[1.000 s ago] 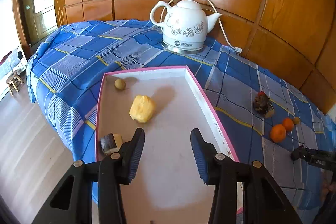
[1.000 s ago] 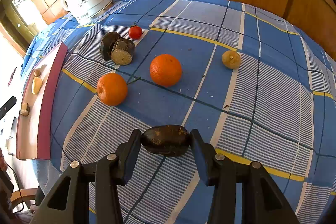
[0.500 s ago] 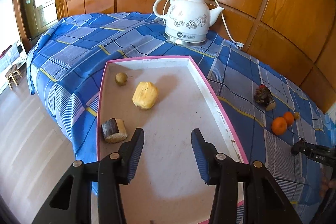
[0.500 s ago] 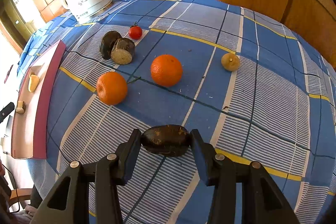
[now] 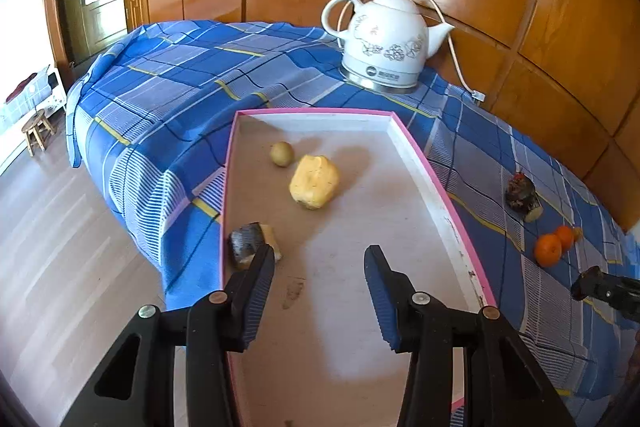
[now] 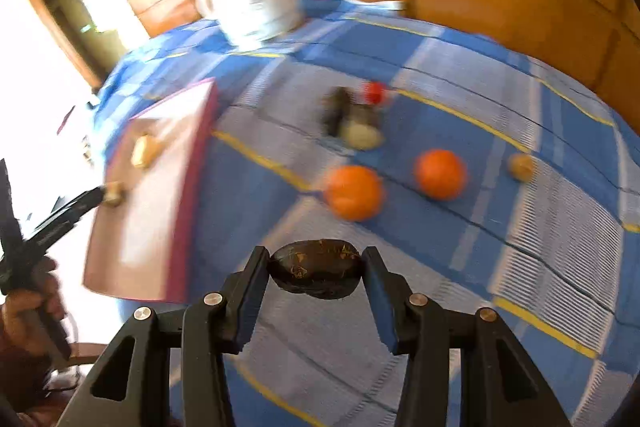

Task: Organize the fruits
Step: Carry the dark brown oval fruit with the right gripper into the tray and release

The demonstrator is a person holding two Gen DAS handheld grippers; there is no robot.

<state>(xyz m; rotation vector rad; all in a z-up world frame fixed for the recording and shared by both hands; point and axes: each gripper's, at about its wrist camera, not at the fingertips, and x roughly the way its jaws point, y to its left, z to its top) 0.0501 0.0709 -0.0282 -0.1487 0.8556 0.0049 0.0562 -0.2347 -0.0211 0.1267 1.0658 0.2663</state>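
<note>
My right gripper point(image 6: 316, 269) is shut on a dark brown fruit point(image 6: 316, 273), held above the blue checked cloth. Beyond it lie two oranges point(image 6: 354, 193) point(image 6: 440, 174), a small tan fruit point(image 6: 521, 167), a cut dark fruit point(image 6: 356, 127) and a red tomato point(image 6: 374, 91), all blurred. At the left sits the pink-rimmed tray point(image 6: 196, 187). My left gripper point(image 5: 319, 267) hangs open over the tray point(image 5: 436, 179) with nothing between its fingers. The tray holds a yellow fruit chunk point(image 5: 315, 181), a small round tan fruit point(image 5: 282, 153) and a dark-skinned cut piece point(image 5: 250, 245) beside the left finger.
A white electric kettle point(image 5: 384, 43) with its cord stands behind the tray against the wooden wall panels. The table edge drops to a wooden floor at the left. A small stool point(image 5: 36, 133) stands far left. A hand point(image 6: 28, 303) holds the left gripper.
The right gripper has swung left and lifted with the dark fruit, so the tray now looms larger. The left gripper's view shifted, with the tray contents now nearer its fingers.
</note>
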